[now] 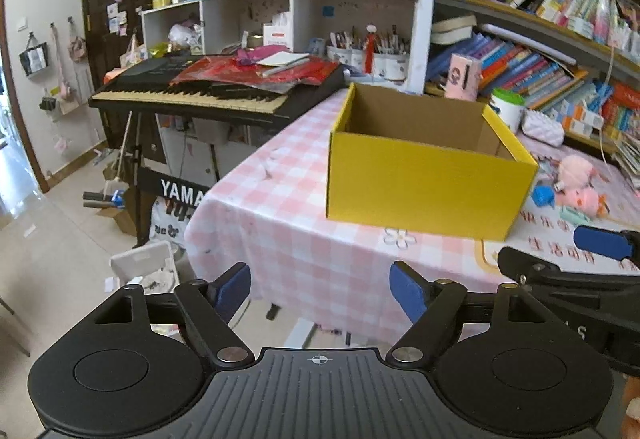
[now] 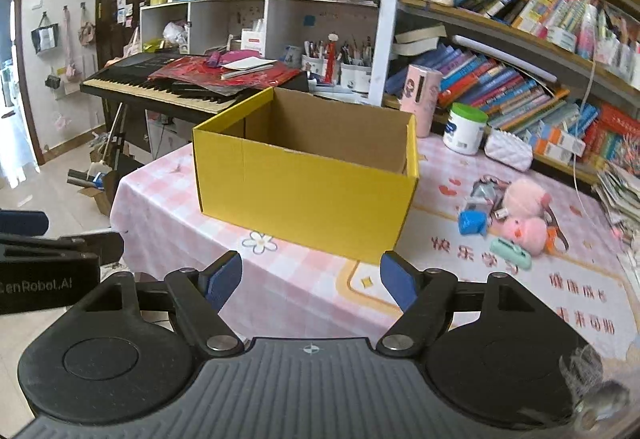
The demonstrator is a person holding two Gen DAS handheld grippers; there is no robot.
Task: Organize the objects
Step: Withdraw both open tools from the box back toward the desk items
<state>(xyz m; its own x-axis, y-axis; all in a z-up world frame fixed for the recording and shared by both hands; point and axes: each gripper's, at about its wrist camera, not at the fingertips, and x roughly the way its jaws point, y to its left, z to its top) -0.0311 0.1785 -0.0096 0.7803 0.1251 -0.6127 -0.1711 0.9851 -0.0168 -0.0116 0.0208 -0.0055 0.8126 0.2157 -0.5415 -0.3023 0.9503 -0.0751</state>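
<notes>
An open yellow cardboard box [image 1: 424,179] [image 2: 308,183] stands on the pink checked tablecloth [image 1: 304,251] [image 2: 300,279]; no contents show inside it. To its right lies a small heap of objects: a pink fluffy toy [image 2: 520,195], a pink pig toy [image 2: 524,233], a blue toy [image 2: 472,223] and a mint green item [image 2: 510,253]. My left gripper [image 1: 320,293] is open near the table's front edge, in front of the box, nothing between its blue pads. My right gripper [image 2: 310,281] is open too, empty, just before the box's near corner. Each gripper shows at the edge of the other's view.
A black keyboard [image 1: 192,95] piled with red bags and papers stands left of the table. Bookshelves [image 2: 520,79] run along the right behind it. A white tub [image 2: 464,129], a white quilted pouch [image 2: 508,155] and a pink carton [image 2: 422,99] sit behind the box.
</notes>
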